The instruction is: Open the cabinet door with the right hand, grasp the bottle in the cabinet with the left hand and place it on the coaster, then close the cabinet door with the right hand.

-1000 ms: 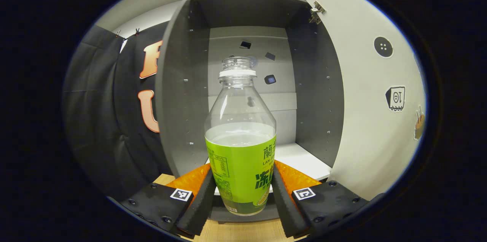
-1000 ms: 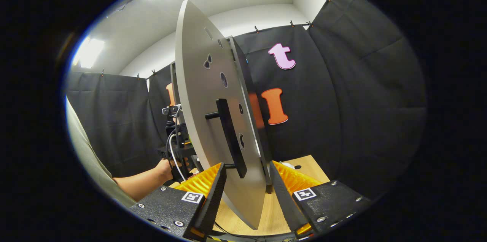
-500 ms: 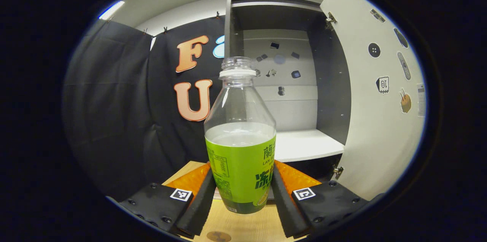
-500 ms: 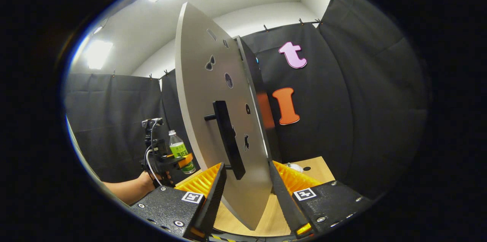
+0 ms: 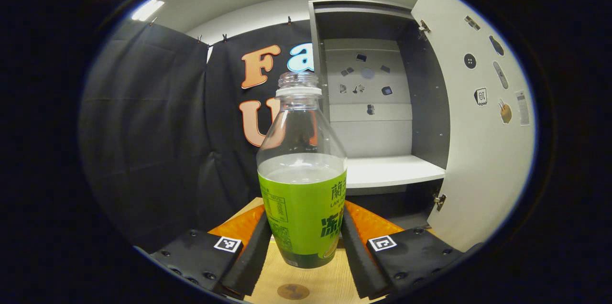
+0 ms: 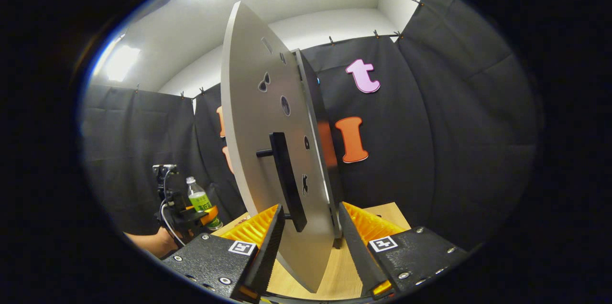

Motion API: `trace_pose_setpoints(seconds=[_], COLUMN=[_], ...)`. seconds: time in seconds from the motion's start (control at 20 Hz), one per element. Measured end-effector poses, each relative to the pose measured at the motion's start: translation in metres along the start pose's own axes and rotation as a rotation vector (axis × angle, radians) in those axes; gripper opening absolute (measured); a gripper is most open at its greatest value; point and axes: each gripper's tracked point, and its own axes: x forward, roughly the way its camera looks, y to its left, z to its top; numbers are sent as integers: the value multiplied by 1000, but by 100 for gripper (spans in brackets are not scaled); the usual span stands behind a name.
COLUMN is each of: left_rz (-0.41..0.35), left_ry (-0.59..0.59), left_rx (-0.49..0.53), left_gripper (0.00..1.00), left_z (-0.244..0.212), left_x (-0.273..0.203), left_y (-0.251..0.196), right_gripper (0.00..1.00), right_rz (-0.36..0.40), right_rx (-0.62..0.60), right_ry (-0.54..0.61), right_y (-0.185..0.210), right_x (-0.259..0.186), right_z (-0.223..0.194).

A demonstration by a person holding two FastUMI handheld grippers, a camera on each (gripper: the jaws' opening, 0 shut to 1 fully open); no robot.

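A clear bottle point(image 5: 302, 199) with a green label and some liquid stands upright between the fingers of my left gripper point(image 5: 304, 251), which is shut on its lower body. The bottle hangs just above the wooden table, with a small round brown coaster point(image 5: 293, 291) below and in front of it. The grey cabinet point(image 5: 377, 103) stands open behind it, to the right. In the right gripper view my right gripper point(image 6: 306, 246) grips the open cabinet door point(image 6: 258, 117) at its lower edge, one finger by the black handle point(image 6: 287, 179), the other behind the panel. The bottle point(image 6: 198, 199) shows far left there.
The cabinet's white shelf point(image 5: 392, 170) is bare. The open door point(image 5: 478, 151), dotted with stickers, stands to the right of the bottle. A hand point(image 6: 153, 244) holds the left gripper. Wooden table point(image 6: 382, 213) runs under the door; black cloth walls surround everything.
My left gripper has drawn the bottle out of the cabinet and away to the left, and the coaster has come into view beneath it. The right gripper keeps its hold on the door.
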Motion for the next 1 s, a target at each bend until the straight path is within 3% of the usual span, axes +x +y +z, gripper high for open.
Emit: trace_pose_setpoints(seconds=[0.15, 0.35, 0.7, 1.0], left_rz=[-44, -42, -86, -68], left_ry=[5, 22, 86, 101], left_rx=[31, 71, 35, 81], left_gripper=[82, 82, 82, 82], left_z=[-19, -54, -128, -180], left_x=[-4, -8, -9, -8], left_y=[2, 7, 7, 10], right_gripper=[71, 71, 71, 71], right_rz=[-42, -108, -227, -293], right_rx=[-24, -52, -55, -82], right_ry=[-35, -69, -56, -49], right_y=[9, 18, 19, 9], right_x=[-2, -5, -4, 4], right_z=[12, 16, 5, 3])
